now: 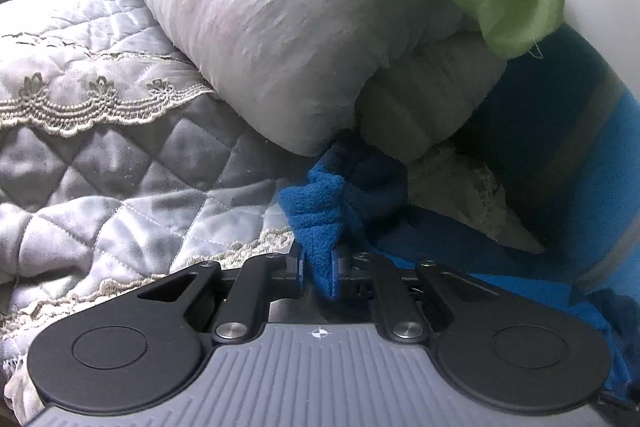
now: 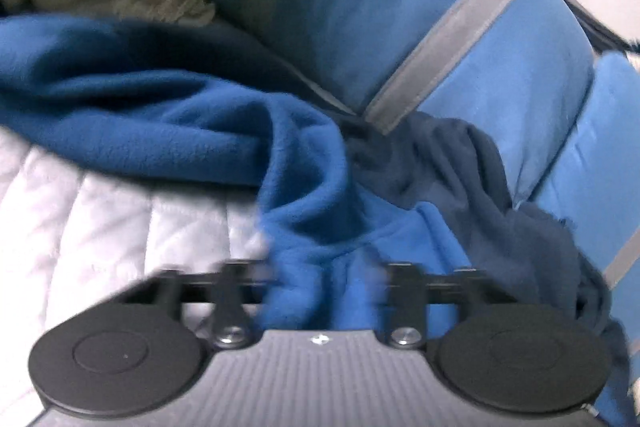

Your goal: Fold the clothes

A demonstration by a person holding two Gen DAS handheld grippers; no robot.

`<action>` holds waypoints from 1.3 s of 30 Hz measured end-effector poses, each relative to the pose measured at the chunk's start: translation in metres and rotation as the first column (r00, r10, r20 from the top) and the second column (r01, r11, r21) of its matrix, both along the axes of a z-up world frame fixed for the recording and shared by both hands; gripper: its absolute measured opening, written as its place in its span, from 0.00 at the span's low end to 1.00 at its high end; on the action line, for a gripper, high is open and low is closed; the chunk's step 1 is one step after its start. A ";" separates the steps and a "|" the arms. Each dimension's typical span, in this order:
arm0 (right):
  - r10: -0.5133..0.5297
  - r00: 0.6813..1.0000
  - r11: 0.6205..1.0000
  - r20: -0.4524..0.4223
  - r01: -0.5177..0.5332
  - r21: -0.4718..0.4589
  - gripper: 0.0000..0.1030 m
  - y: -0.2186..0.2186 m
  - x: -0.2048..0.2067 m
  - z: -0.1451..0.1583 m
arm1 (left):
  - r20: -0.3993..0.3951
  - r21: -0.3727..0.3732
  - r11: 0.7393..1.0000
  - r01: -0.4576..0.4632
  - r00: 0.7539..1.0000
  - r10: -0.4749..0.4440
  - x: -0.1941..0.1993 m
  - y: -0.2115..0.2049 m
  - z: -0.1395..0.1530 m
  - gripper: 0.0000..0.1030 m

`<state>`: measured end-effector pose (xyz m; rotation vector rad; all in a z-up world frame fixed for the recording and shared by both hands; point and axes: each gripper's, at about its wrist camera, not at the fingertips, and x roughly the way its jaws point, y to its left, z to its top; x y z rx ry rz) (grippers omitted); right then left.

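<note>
Bed w/ pale quilted lace-trimmed bedspread (image 1: 100, 155): bunched blue fleece garment (image 2: 200, 115) lies on it. Left claw (image 1: 319, 269) pinches a fleece edge; right claw (image 2: 320, 279) blurred, fleece between jaws, grip unclear. Likely mid-spread; next needs tension btwn both.

Pillow (image 1: 256, 39) on quilt (image 1: 100, 155); fleece (image 1: 316, 211) beneath pillow.

A home bedroom: quilted lace-trimmed bedspread (image 1: 120, 147), pillows (image 1: 256, 39).
</note>
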<state>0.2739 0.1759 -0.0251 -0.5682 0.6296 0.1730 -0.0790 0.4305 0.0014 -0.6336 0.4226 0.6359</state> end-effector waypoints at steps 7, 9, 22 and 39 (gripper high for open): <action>0.053 0.997 0.998 0.055 -0.051 -0.046 0.12 -0.042 -0.018 0.029 | 0.018 -0.008 1.000 -0.025 1.000 0.025 -0.004 0.005 0.012 0.10; 0.078 0.995 0.995 0.056 -0.074 -0.063 0.12 -0.056 -0.022 0.037 | 0.027 -0.019 0.999 -0.027 0.999 0.028 -0.006 0.009 0.016 0.10; 0.320 0.944 0.928 -0.081 -0.329 -0.175 0.22 -0.048 -0.038 0.026 | 0.104 -0.470 0.864 -0.179 0.961 0.256 -0.040 0.044 -0.011 0.09; 0.250 0.968 0.947 0.026 -0.250 0.202 1.00 -0.166 -0.121 0.075 | -0.052 -0.146 0.983 -0.115 0.993 0.108 -0.039 0.013 0.028 0.58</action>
